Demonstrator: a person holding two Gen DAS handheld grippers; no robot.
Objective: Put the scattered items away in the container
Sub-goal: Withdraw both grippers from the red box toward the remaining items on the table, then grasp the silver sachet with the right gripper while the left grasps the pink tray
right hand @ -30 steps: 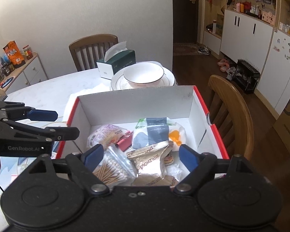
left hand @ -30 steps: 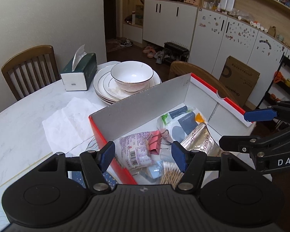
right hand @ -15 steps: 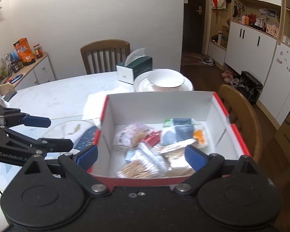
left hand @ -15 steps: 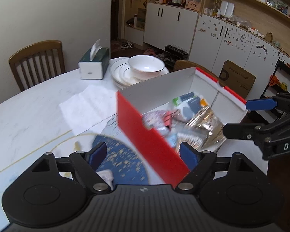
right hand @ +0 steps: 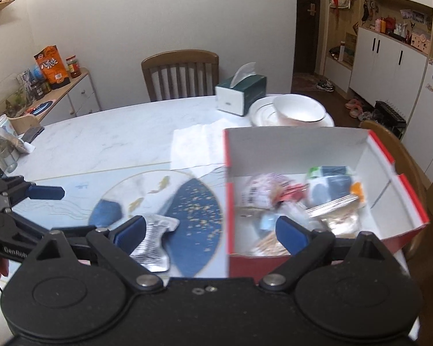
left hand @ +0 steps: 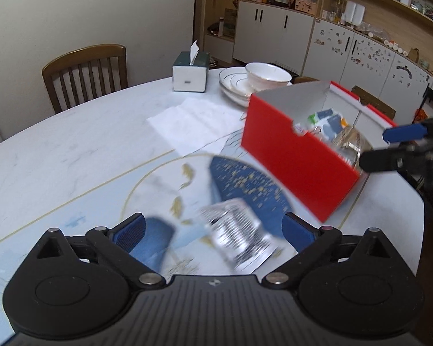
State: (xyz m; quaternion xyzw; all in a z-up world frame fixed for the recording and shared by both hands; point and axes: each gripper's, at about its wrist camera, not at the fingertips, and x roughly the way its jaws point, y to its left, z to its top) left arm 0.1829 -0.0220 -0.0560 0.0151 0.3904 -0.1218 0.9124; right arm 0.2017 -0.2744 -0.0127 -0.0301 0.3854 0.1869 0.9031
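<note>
The red box point(left hand: 297, 158) with a white inside point(right hand: 303, 150) stands on the table's right part and holds several packets, cotton swabs and a pink clip. A silver foil blister pack point(left hand: 236, 236) lies on the blue-patterned mat left of the box point(right hand: 154, 239). My left gripper point(left hand: 213, 232) hovers over the pack with its jaws opening wide; the pack shows between the fingers, and the pads do not touch it. My right gripper point(right hand: 210, 233) is open and holds nothing, near the box's front left corner. Each gripper shows in the other's view point(right hand: 57, 212) point(left hand: 372, 147).
Behind the box are stacked plates with a white bowl point(right hand: 298, 109), a green tissue box point(right hand: 241, 92) and a white napkin point(right hand: 199, 147). Wooden chairs point(right hand: 180, 73) stand at the far and right sides. A side cabinet with snacks point(right hand: 52, 86) is at the left.
Both grippers drew back out of the box and toward the left. The left jaws widened. The silver pack on the mat came into view.
</note>
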